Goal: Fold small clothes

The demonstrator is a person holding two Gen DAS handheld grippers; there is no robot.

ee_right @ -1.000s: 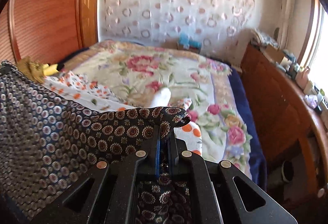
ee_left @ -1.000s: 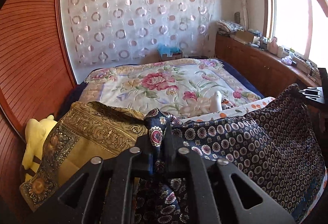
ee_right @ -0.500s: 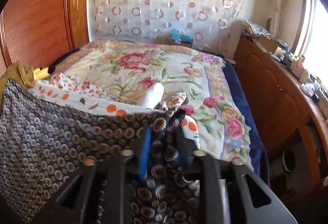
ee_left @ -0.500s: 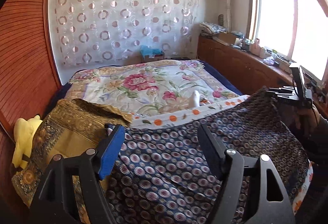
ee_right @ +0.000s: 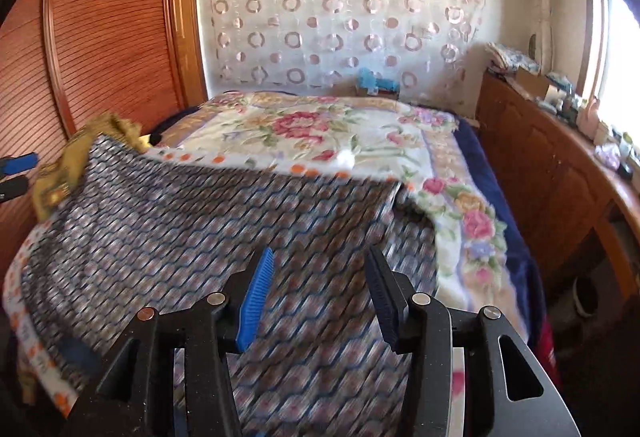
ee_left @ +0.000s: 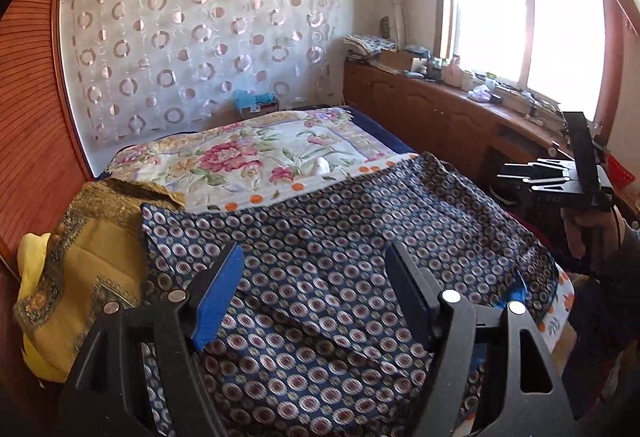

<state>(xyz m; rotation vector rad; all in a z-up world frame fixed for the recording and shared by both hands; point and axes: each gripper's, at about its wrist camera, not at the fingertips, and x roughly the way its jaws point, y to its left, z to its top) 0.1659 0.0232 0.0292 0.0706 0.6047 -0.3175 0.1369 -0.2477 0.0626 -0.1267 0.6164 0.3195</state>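
A dark blue garment with round medallion print [ee_left: 340,237] lies spread flat over the near end of the bed. My left gripper [ee_left: 316,257] hovers above its near left part, open, with nothing between the blue pads. In the right wrist view the same garment [ee_right: 200,217] is blurred by motion. My right gripper [ee_right: 319,257] is above its right part, jaws opening and not touching the cloth. From the left wrist view the right gripper [ee_left: 520,177] is held by a hand [ee_left: 588,233] beyond the garment's right edge.
A gold patterned cloth [ee_left: 80,245] lies bunched at the left beside a yellow soft toy [ee_left: 32,257]. A white cloth with orange dots [ee_left: 304,189] peeks out under the garment, on the floral blanket [ee_left: 260,153]. A cluttered wooden cabinet [ee_right: 560,165] runs along the right.
Both grippers were shut on the garment's corners and have let go. The garment now lies flat, and both grippers have drawn back from it.
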